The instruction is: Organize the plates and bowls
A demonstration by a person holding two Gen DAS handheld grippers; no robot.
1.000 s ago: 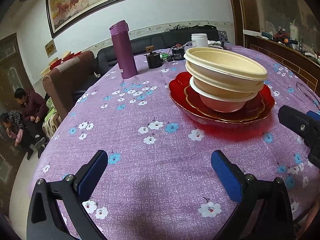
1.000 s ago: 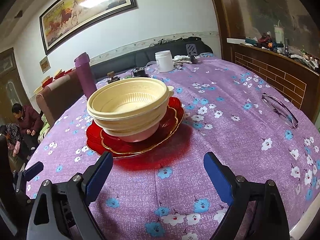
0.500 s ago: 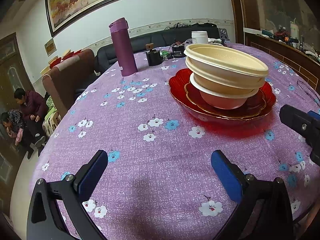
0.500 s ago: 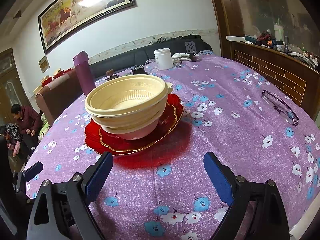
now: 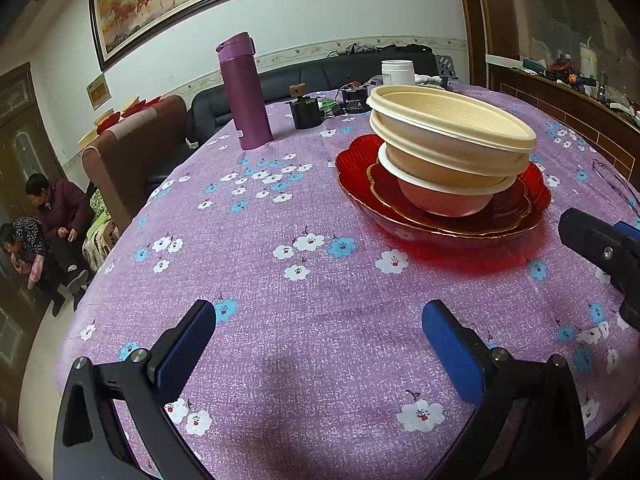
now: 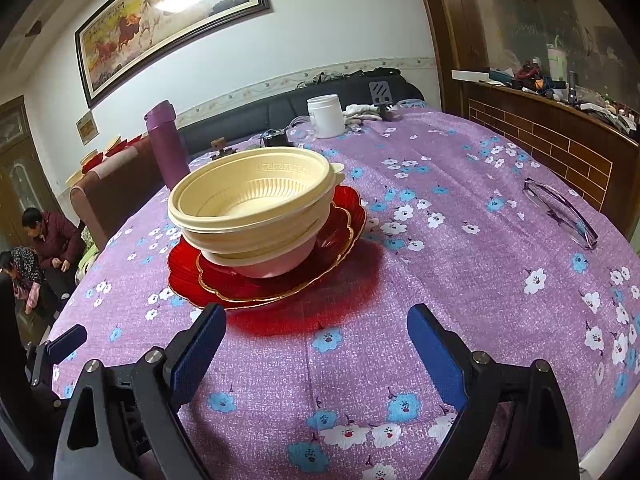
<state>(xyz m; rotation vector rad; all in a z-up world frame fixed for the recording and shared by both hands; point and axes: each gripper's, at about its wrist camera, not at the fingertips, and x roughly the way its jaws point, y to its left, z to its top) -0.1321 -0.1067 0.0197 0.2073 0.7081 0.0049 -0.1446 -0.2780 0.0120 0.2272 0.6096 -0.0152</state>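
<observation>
Two cream bowls are nested on a pink bowl, all standing on stacked red plates with gold rims. The stack sits on a round table with a purple flowered cloth. My left gripper is open and empty, low over the cloth, near and to the left of the stack. My right gripper is open and empty, just in front of the plates. The right gripper's finger shows at the left wrist view's right edge.
A purple flask, a black pot, a black jar and a white jar stand at the far side. Glasses lie at the right. A brown chair and two seated people are at the left.
Both grippers have drawn back slightly and sunk a little, so the stack looks a bit farther off. The bowls and plates have not moved. Both grippers stay open.
</observation>
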